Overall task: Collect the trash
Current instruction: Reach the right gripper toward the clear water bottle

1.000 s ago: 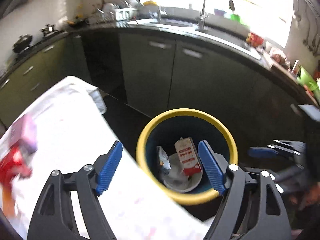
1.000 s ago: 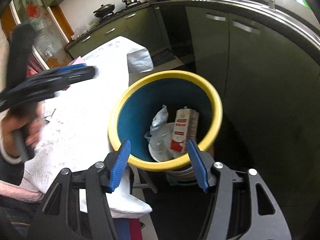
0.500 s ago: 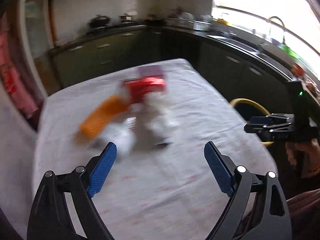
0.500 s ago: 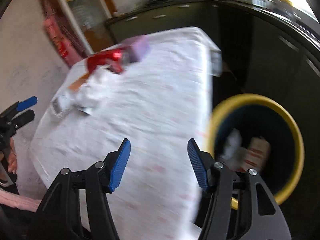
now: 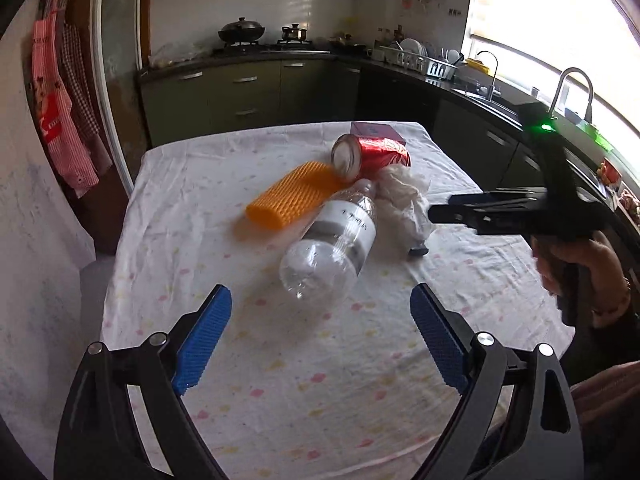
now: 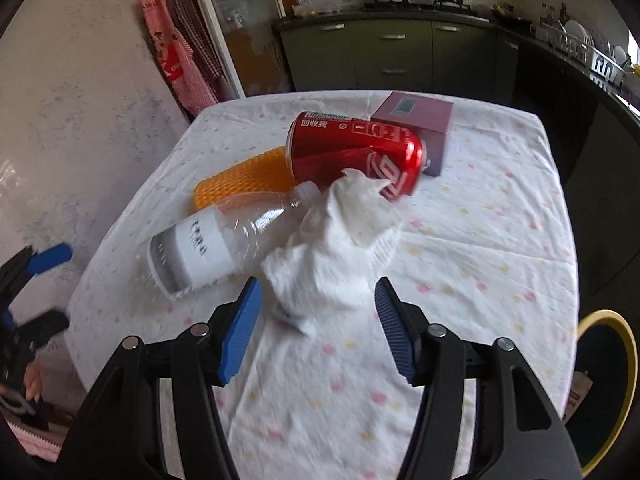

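Right wrist, right tongs (image 6: 318, 326) wide and empty, tissue (image 6: 336, 248) ahead, left tongs (image 5: 320, 342) just widened, empty.

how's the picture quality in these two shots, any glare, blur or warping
Left wrist view: the window is blown out white, straight edges bow from the fisheye, the plastic bottle and red can are sharp. Right wrist view: slight motion blur on the crumpled tissue and tablecloth; no glare, same barrel warping.

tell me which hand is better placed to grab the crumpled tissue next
Right. The right gripper is open with the tissue just ahead of its jaws, while the left gripper faces the bottle.
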`<action>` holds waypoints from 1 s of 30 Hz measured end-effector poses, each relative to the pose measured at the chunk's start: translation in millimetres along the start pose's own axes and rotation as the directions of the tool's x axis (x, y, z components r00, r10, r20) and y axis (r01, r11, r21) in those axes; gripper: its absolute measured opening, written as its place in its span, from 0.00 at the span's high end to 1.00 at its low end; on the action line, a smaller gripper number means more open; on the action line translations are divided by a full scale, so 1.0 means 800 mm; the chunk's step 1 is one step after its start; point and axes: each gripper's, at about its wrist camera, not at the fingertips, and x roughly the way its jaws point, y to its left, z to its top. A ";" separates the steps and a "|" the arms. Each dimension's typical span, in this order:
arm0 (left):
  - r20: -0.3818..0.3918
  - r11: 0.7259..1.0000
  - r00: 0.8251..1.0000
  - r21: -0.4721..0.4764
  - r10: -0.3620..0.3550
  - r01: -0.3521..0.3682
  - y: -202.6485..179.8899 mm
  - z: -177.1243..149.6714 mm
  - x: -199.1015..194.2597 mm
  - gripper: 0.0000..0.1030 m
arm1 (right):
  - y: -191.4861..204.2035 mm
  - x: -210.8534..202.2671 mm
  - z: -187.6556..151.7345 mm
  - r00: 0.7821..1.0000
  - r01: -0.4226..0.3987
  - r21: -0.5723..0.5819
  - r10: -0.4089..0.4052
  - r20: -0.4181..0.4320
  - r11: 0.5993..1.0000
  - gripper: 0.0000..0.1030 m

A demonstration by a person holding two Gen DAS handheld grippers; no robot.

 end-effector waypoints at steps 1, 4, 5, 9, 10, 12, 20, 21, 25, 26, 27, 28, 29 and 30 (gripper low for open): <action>-0.002 1.000 1.000 -0.004 -0.008 0.008 0.003 -0.002 0.001 0.13 | 0.000 0.005 0.000 1.000 0.005 0.006 -0.005 -0.007 1.000 0.45; -0.008 0.999 0.999 -0.014 -0.031 0.031 0.009 -0.008 0.003 0.13 | -0.001 0.024 0.007 0.999 0.024 0.036 -0.023 -0.028 0.999 0.46; -0.009 0.999 0.999 -0.017 -0.039 0.039 0.013 -0.009 0.004 0.12 | -0.001 0.028 0.008 0.999 0.027 0.046 -0.026 -0.030 0.999 0.55; -0.014 0.998 0.998 -0.025 -0.058 0.058 0.022 -0.012 0.007 0.12 | -0.001 0.028 0.012 1.000 0.017 0.076 -0.015 -0.019 0.997 0.88; -0.015 0.998 0.998 -0.029 -0.061 0.061 0.024 -0.013 0.008 0.12 | 0.001 0.022 0.014 1.000 0.013 0.080 -0.014 0.000 0.997 0.89; -0.016 0.997 0.998 -0.038 -0.063 0.063 0.029 -0.014 0.008 0.12 | 0.003 0.012 0.017 1.000 0.010 0.082 -0.012 0.024 0.997 0.91; -0.025 0.996 0.997 -0.052 -0.079 0.078 0.032 -0.021 0.013 0.11 | 0.009 -0.031 0.031 0.994 -0.064 0.086 0.056 0.093 0.994 0.91; -0.026 0.996 0.996 -0.048 -0.082 0.080 0.031 -0.021 0.013 0.11 | 0.011 -0.034 0.030 0.994 -0.064 0.080 0.056 0.095 0.995 0.91; -0.033 0.995 0.995 -0.023 -0.094 0.093 0.019 -0.021 0.016 0.11 | 0.014 -0.033 0.019 0.996 -0.052 0.075 0.046 0.076 0.996 0.92; -0.034 0.995 0.995 -0.019 -0.097 0.096 0.017 -0.022 0.016 0.11 | 0.013 -0.033 0.016 0.995 -0.067 0.083 0.061 0.079 0.994 0.93; -0.037 0.995 0.994 -0.015 -0.100 0.099 0.013 -0.022 0.017 0.11 | 0.011 -0.034 0.014 0.993 -0.086 0.090 0.079 0.082 0.992 0.94; -0.039 0.994 0.993 -0.013 -0.108 0.108 0.010 -0.021 0.018 0.11 | 0.010 -0.035 0.012 0.993 -0.096 0.093 0.088 0.080 0.991 0.94; -0.041 0.993 0.992 -0.008 -0.121 0.120 0.006 -0.019 0.019 0.11 | 0.011 -0.036 0.010 0.994 -0.079 0.089 0.072 0.078 0.993 0.94; -0.042 0.992 0.991 -0.003 -0.130 0.130 0.003 -0.018 0.019 0.11 | 0.011 -0.036 0.008 0.996 -0.050 0.083 0.044 0.074 0.995 0.94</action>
